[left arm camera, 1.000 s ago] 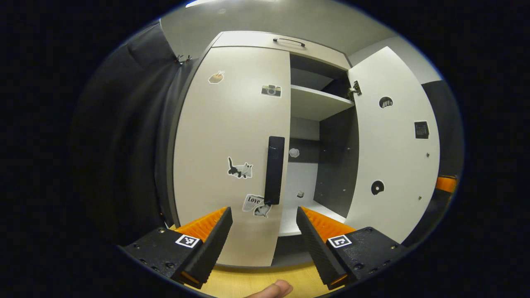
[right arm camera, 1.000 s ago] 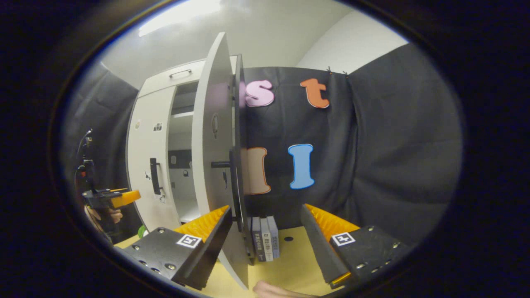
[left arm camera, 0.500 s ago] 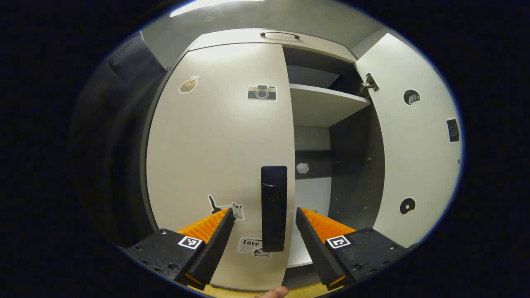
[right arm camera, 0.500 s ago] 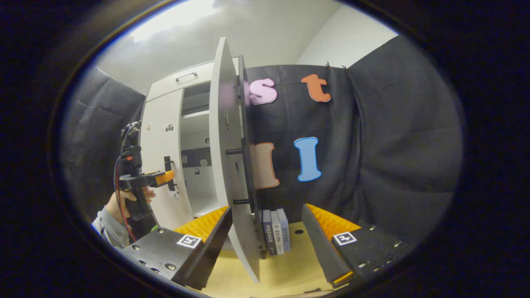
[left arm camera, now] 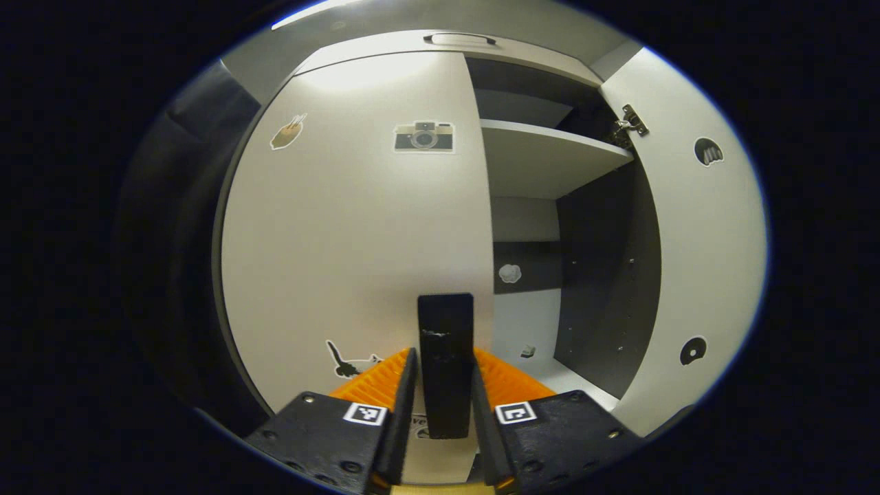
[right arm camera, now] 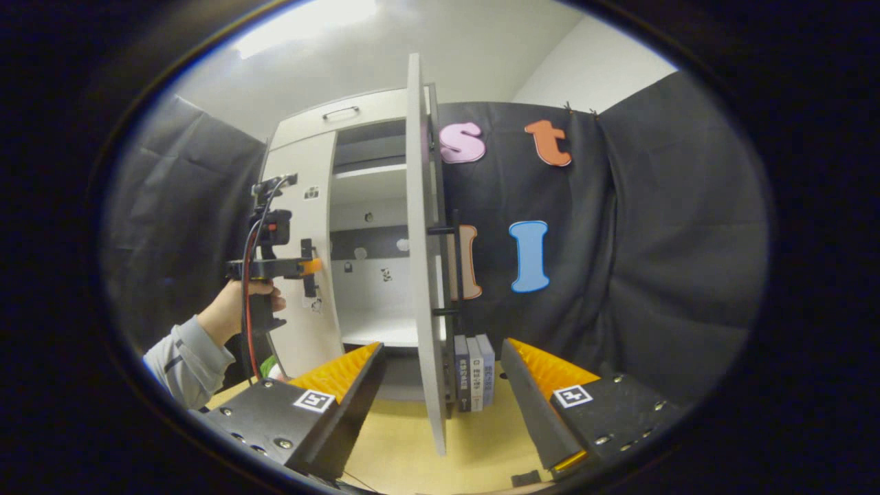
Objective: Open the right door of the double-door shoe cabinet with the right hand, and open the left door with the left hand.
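Observation:
The white shoe cabinet's left door (left arm camera: 344, 234) is closed and carries several stickers. Its black vertical handle (left arm camera: 445, 344) sits between the fingers of my left gripper (left arm camera: 443, 364), which is shut on it. The right door (left arm camera: 694, 261) stands wide open. In the right gripper view that right door (right arm camera: 423, 275) is edge-on, with its black handle (right arm camera: 454, 261) on the far face. My right gripper (right arm camera: 441, 350) is open, one finger to each side of the door's edge, touching nothing. A hand (right arm camera: 240, 306) holds the left gripper (right arm camera: 282, 267) at the left door (right arm camera: 302, 344).
Inside the cabinet (left arm camera: 591, 261) a white shelf (left arm camera: 543, 151) crosses the top and the dark side wall has peg holes. Several books (right arm camera: 474, 371) stand on the wooden table (right arm camera: 481, 447) behind the open right door. Black cloth hangs on both sides.
My left gripper moved in to the left door's handle and its fingers closed onto it. The right gripper shifted, so the open right door now shows edge-on.

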A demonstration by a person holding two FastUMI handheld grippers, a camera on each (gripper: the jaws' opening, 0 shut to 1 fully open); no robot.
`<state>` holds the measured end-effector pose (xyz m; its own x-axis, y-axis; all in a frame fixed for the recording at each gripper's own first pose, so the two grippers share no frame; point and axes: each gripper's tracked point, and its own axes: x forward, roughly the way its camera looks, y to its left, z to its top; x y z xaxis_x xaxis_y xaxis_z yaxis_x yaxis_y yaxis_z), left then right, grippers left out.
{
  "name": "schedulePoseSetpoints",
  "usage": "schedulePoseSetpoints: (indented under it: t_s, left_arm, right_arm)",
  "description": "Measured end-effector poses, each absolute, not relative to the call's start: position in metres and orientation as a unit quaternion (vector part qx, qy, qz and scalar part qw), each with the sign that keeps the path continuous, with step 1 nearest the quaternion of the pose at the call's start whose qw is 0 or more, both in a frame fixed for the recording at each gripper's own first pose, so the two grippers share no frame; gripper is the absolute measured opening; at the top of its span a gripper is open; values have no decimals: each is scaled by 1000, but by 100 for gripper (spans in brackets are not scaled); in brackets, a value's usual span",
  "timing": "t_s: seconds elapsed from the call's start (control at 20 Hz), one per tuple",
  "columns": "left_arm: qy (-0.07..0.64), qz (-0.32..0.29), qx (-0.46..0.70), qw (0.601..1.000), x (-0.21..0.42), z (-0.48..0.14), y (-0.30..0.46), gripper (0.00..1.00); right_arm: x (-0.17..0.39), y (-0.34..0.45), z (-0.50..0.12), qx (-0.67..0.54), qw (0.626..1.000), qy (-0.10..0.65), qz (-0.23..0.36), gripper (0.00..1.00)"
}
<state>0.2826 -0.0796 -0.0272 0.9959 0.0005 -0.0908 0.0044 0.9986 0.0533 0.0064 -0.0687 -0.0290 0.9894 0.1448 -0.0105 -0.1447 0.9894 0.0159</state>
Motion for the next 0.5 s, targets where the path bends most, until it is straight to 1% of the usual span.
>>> schedulePoseSetpoints:
  t_s: [0.05,0.15,0.2,0.25,0.4,0.5]
  left_arm:
    - [48,3,31,998,284,-28,-80,34]
    - [53,-3,20,998,283,-29,-79,29]
    - [55,-7,11,998,281,-29,-79,25]
    - [61,-8,1,998,276,-30,-79,23]
    - [74,-11,1,997,260,-30,-77,22]
    - [77,-18,-2,997,247,-27,-74,21]
  right_arm:
    - [2,-61,-30,8,997,11,75,100]
    - [-9,-45,-27,14,996,12,84,99]
    - [-10,-37,-27,12,996,11,86,96]
    - [-13,-31,-25,6,996,12,87,100]
    - [-11,-16,-23,-9,996,11,87,100]
    - [-3,-15,-22,-20,997,13,73,99]
